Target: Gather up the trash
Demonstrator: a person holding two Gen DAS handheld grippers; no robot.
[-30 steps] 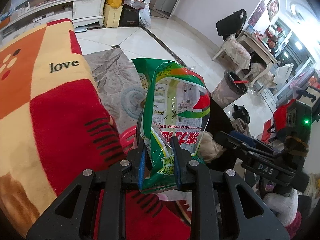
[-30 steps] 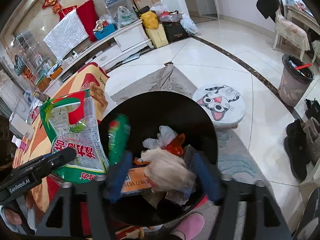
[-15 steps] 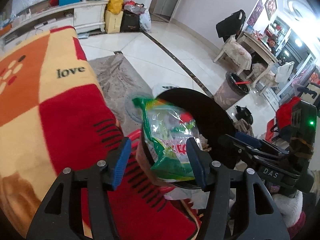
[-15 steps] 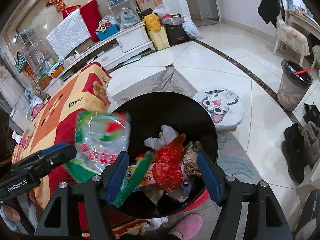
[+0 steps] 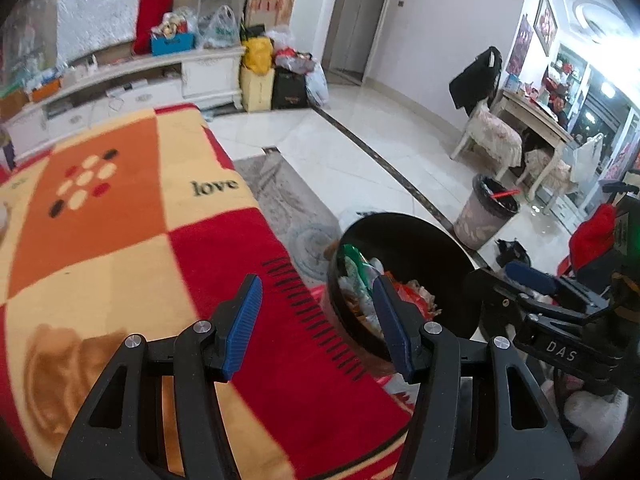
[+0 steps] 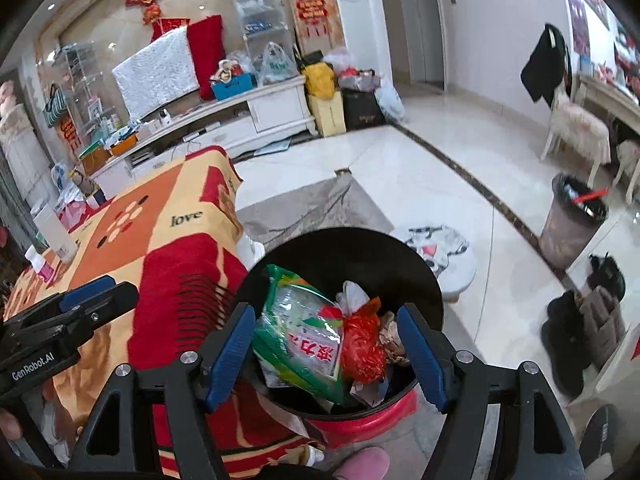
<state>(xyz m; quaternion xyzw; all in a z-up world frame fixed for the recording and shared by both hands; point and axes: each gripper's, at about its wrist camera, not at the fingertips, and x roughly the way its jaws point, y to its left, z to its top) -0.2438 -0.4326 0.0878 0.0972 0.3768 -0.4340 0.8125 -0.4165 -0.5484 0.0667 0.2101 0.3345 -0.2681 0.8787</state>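
In the black-lined trash bin (image 6: 416,280) beside the blanket-covered counter (image 5: 120,240), the green snack bag (image 6: 300,340) lies on other trash. The left gripper (image 5: 316,320), its fingers just released, and the right gripper (image 6: 326,352) both gape empty.

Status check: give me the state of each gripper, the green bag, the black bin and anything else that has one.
left gripper: open, empty, jaws just opened.
right gripper: open, empty, over the bin.
green snack bag: released, lying inside the bin.
black bin: upright, lidless, partly filled with trash.
red crumpled wrapper: in the bin beside the bag.
grey floor bin: upright, lined, red stick poking out.
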